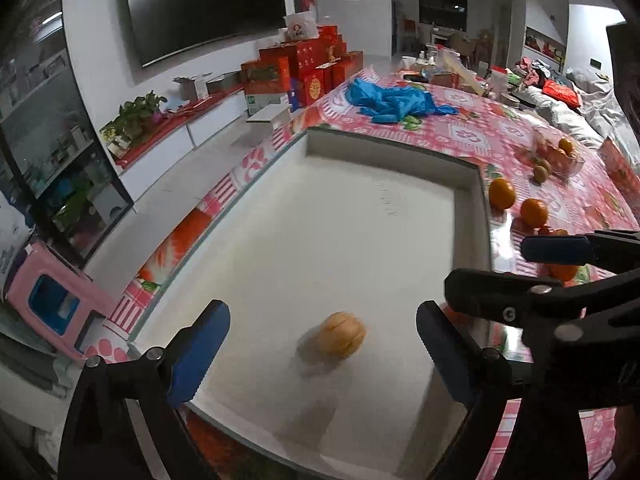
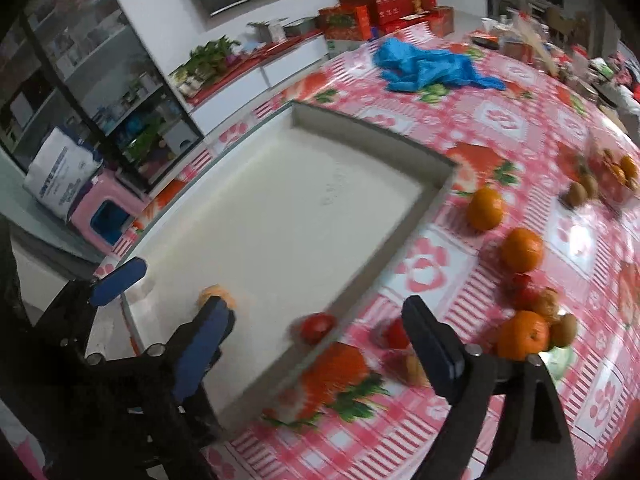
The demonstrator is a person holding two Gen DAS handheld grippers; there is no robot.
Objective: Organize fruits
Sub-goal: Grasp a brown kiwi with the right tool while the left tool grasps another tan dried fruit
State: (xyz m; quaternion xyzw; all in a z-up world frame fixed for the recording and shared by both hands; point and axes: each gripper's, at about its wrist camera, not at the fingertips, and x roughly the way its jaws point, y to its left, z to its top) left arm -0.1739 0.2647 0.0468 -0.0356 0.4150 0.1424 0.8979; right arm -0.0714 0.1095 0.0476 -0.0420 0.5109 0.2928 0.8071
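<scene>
left wrist: left hand-held gripper (image 1: pixel 322 354) spread over peach (image 1: pixel 343 334) in tray (image 1: pixel 340 216); right hand-held gripper (image 2: pixel 318 342) spread.

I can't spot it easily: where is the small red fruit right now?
In the right wrist view, the small red fruit sits inside the white tray, against its near right wall, just ahead of the open right tool.

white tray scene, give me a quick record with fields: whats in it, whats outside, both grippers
tray: white tray, sunk into the pink tablecloth
in tray: pale orange fruit, red fruit by the near right wall
outside: oranges, kiwis, right of the tray
left gripper: open, above the pale orange fruit
right gripper: open, holding nothing
other: blue gloves beyond the tray
</scene>
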